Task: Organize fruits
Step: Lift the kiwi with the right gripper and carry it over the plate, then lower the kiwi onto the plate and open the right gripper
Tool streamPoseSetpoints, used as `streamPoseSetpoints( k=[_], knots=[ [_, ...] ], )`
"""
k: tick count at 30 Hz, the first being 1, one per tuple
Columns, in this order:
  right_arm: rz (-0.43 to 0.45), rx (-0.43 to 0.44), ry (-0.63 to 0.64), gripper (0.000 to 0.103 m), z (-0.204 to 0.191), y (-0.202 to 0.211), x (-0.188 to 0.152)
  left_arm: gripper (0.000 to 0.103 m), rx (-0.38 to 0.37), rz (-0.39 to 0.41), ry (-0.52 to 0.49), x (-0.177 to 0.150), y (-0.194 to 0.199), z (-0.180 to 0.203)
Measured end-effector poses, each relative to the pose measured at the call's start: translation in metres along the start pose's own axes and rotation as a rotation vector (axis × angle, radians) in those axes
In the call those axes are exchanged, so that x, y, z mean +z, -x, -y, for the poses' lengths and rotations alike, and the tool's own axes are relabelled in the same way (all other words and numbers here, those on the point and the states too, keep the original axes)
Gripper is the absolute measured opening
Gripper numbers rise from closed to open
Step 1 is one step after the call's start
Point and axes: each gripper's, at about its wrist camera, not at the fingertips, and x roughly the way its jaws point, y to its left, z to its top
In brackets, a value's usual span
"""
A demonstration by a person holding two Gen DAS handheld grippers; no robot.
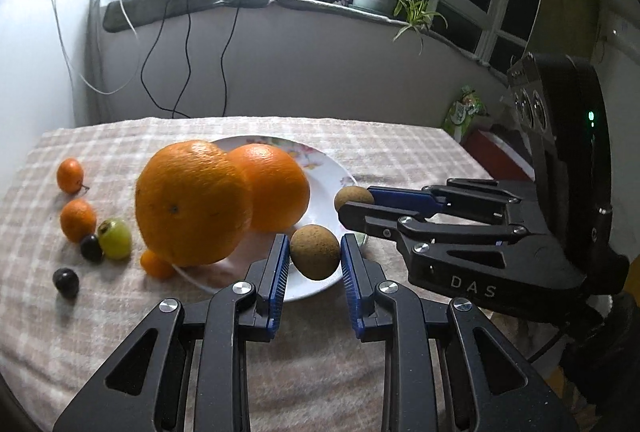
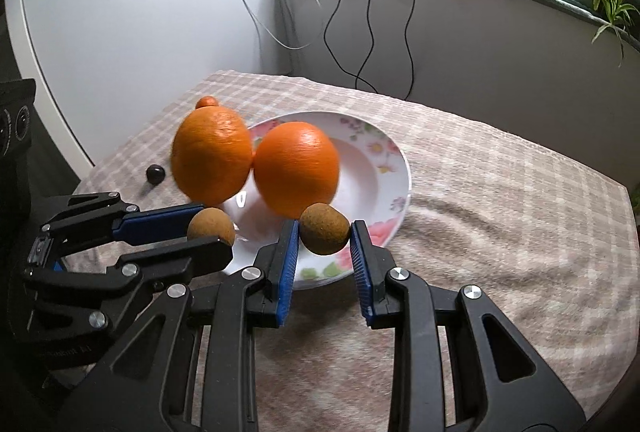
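**Two brown fruits held over the plate's near rim**

The left gripper [image 1: 315, 256] is clenched on a small round brown fruit [image 1: 315, 252], its blue pads pressing the fruit from both sides above the near rim of the flowered plate [image 1: 328, 171]. The right gripper [image 2: 325, 236] grasps a second brown fruit [image 2: 324, 230] the same way, just beside the first, also over the plate's near rim. Each gripper shows in the other's view, fruit at its fingertips.

Two large oranges sit touching each other: one [image 2: 296, 167] inside the plate, the other [image 2: 212, 157] at the plate's left rim. On the checked tablecloth [image 1: 400, 151], toward the table's left edge, lie two small oranges [image 1: 70, 173], a green grape [image 1: 115, 238], two dark grapes [image 1: 66, 282] and another small orange fruit [image 1: 156, 264] tucked against the big orange.
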Motion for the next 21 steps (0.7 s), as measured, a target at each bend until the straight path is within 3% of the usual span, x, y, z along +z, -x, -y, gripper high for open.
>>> streamPoseSetpoints(
  k=[20, 21],
  knots=[
    [-0.014, -0.004, 0.002, 0.028, 0.006, -0.013, 0.007, 0.025, 0.071, 0.007, -0.072, 0.005, -0.008, 0.016],
    [-0.015, -0.005, 0.002, 0.028, 0.006, -0.013, 0.007, 0.029, 0.074, 0.008, -0.072, 0.005, -0.008, 0.016]
  ],
)
